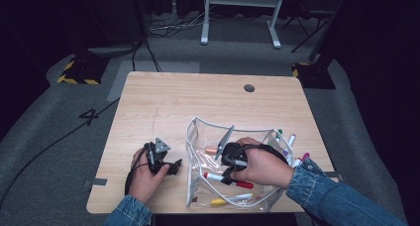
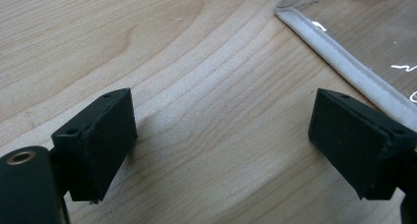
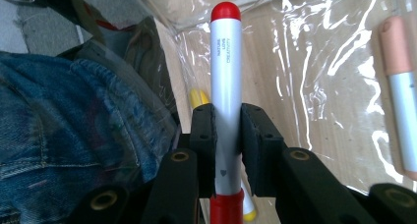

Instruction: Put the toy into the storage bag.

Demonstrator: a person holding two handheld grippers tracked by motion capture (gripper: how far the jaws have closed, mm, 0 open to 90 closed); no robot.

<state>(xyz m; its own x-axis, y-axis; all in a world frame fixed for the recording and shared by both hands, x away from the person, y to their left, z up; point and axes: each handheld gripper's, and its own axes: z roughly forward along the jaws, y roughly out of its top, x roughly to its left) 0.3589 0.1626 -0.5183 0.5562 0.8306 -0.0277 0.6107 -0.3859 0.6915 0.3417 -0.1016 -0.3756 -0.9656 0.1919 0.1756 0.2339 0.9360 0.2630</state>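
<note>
The right gripper (image 3: 227, 135) is clamping a red-capped marker (image 3: 226, 62) across its barrel, inside the clear pouch (image 1: 195, 137) by the tabletop's near right corner. The marker's long axis is running crosswise to the jaws, along the near edge. The left gripper (image 1: 166, 166) is resting with jaws apart, just left of the pouch. Crinkled plastic is blurring the other markers.

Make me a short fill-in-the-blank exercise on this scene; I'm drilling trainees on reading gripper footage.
1. The right gripper is shut on a marker with a ____ cap.
2. The left gripper has its jaws ____ over the bare table.
3. The pouch that holds the markers is made of ____ plastic.

Missing words: red; open; clear
</note>
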